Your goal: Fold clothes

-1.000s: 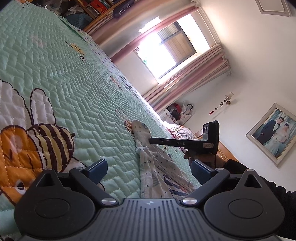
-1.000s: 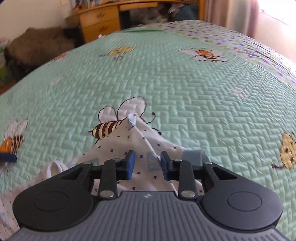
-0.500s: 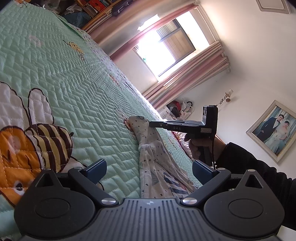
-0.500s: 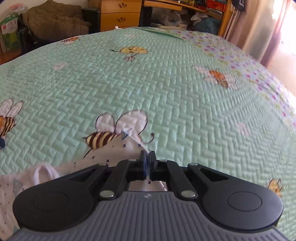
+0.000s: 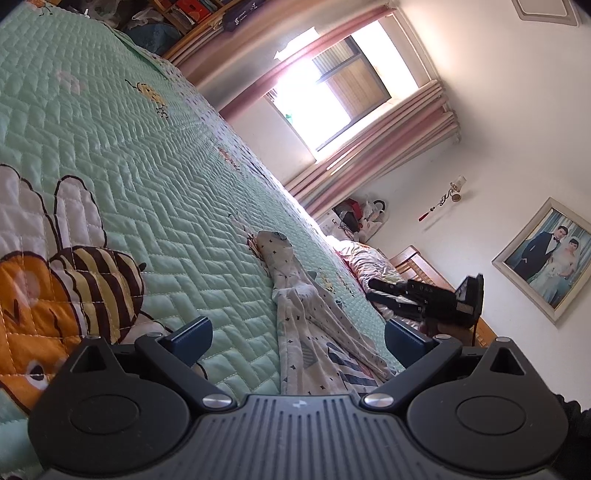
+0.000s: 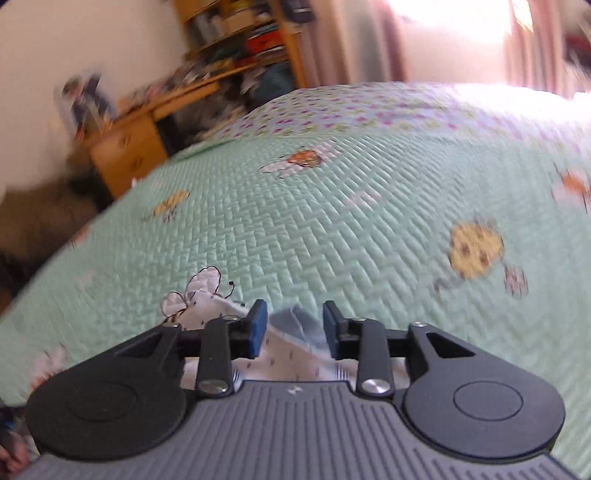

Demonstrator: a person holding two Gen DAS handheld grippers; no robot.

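A: Right gripper (image 6: pixel 291 326), fingers opening, nothing pinched; the white patterned garment (image 6: pixel 280 354) lies under them at six o'clock.

B: Left gripper (image 5: pixel 297 336), fingers spread wide, empty; the garment (image 5: pixel 310 325) stretches along the green quilted bed (image 5: pixel 155 192) toward one o'clock.

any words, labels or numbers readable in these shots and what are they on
No text reads clearly.
Right gripper: pale lettering on its side in the left wrist view, too small to read.
Dark bag on the far shelf: a light print, too blurred to read.
Books on the shelves: motion-blurred, nothing legible.
Framed photo: no text.
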